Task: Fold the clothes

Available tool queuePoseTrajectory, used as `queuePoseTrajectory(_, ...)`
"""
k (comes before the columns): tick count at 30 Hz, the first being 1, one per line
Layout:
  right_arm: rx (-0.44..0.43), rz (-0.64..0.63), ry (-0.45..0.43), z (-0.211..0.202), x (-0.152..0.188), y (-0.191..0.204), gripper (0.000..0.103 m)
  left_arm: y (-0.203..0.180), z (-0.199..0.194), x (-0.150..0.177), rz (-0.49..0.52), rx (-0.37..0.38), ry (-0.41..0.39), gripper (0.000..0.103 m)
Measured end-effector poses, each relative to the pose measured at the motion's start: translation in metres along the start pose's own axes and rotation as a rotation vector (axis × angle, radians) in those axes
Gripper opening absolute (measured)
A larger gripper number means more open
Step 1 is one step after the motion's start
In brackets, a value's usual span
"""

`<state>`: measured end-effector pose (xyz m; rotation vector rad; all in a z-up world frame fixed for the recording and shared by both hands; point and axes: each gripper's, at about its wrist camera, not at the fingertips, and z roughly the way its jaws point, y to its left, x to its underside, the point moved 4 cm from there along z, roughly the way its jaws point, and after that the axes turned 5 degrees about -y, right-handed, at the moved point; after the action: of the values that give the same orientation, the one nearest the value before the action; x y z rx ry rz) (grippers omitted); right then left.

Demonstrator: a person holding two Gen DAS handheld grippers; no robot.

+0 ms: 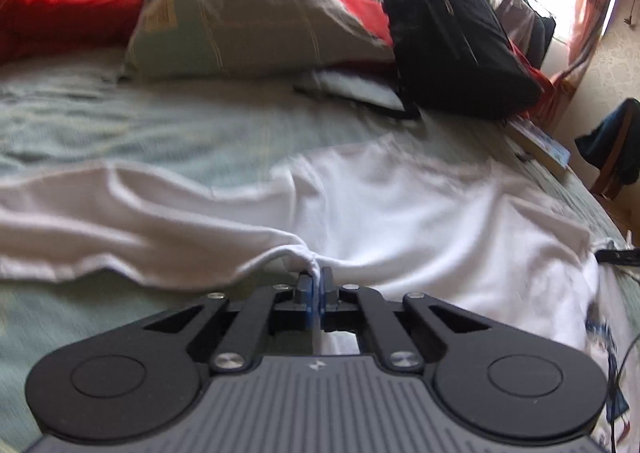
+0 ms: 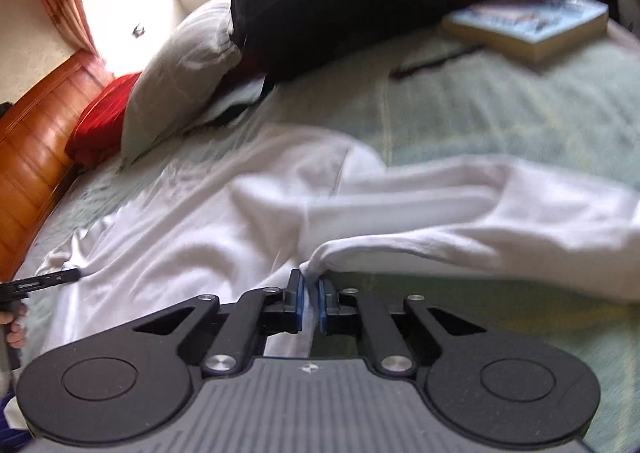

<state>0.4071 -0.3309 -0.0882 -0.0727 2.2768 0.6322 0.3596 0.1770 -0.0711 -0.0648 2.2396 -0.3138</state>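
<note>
with its jaws pinched shut on a bunched edge of the white garment [image 1: 360, 193], the left hand-held gripper [image 1: 316, 285] points down at a slant over the bed [image 1: 120, 125], and the right hand-held gripper [image 2: 310, 291] likewise clamps another gathered edge of the same cloth. the garment lies rumpled across the green bedspread in front of the pillow [image 1: 240, 21] and black backpack [image 1: 452, 41], so the two grips look meant to lift and spread it flat before folding.
</note>
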Motion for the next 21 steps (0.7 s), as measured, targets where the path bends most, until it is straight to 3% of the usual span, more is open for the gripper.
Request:
queuePoseTrajectory(6,0.031,-0.007,0.053,0.003,0.001,-0.001,0.014,-0.004,0.006,-0.001,0.020,-0.029,0.041,0.004)
queuePoseTrajectory(12,-0.023,0.019,0.048,-0.045,0.031,0.007,0.030,-0.009,-0.051,0.032,0.090,-0.018,0.080,0.016)
queuePoseTrajectory(16,-0.098,0.050,0.070,-0.079,0.069,0.013,0.041,-0.005,-0.100,0.070,0.022,0.042,0.137,0.035)
queuePoseTrajectory(21,-0.121,0.099,0.115,-0.105,0.120,0.011,0.049,0.009,-0.148,0.122,-0.135,0.078,0.197,0.042)
